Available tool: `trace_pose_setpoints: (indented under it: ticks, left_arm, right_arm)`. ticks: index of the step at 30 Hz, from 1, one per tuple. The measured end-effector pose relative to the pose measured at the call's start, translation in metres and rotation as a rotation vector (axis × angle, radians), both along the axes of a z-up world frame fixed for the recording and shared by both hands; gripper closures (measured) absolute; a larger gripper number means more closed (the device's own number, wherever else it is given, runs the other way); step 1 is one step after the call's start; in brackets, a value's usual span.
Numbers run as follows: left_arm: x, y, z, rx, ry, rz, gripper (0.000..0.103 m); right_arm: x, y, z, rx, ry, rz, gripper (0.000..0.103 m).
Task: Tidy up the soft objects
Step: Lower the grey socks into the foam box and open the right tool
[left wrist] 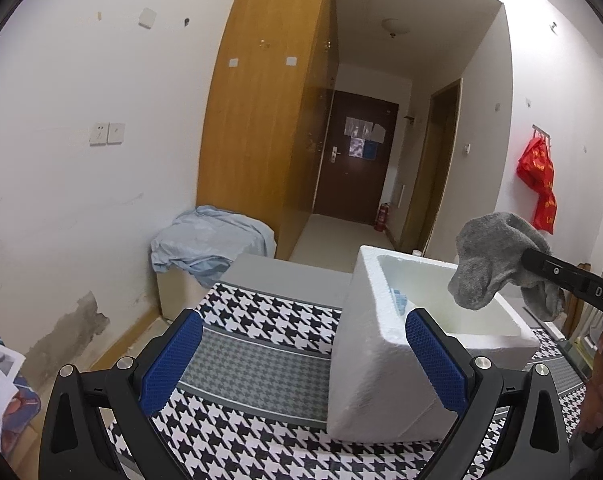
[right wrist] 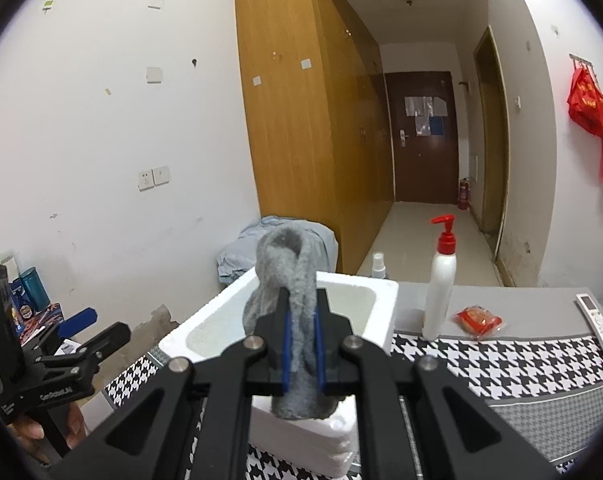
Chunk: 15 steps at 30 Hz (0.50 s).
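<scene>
Right gripper [right wrist: 301, 340] is clamped tight on the grey sock [right wrist: 287, 280] above the foam box [right wrist: 381, 300] — probably for dropping in; left gripper [left wrist: 303, 360] hangs wide open, empty.

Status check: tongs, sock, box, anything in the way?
Right tongs shut on grey sock, held above foam box. Left tongs open, nothing held, beside box. Nothing in the way.

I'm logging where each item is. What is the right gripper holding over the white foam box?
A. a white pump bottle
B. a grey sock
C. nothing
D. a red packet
B: the right gripper has its jaws closed on a grey sock, hanging above the white foam box.
</scene>
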<state>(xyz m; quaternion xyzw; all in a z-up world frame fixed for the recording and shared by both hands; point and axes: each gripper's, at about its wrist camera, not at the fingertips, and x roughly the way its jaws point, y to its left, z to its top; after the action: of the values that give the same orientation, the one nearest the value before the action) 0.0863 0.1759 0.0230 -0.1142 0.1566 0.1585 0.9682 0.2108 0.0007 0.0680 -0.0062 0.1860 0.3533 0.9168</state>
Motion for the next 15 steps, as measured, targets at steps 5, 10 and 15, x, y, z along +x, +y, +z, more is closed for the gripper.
trace_pose_setpoints:
  ticks: [5,10,15]
  left_arm:
    - [0.000,0.002,-0.006,-0.012,0.012,-0.004,0.001]
    - [0.000,0.004,-0.009,-0.018,0.014,-0.018,0.001]
    - [0.002,0.006,-0.011,-0.022,0.021,-0.024,0.001]
  right_arm:
    - [0.010,0.011,-0.003,-0.006,0.030,-0.013,0.091]
    - [0.028,0.017,-0.010,-0.016,0.082,-0.041,0.088]
    - [0.029,0.021,-0.014,-0.026,0.088,-0.051,0.046]
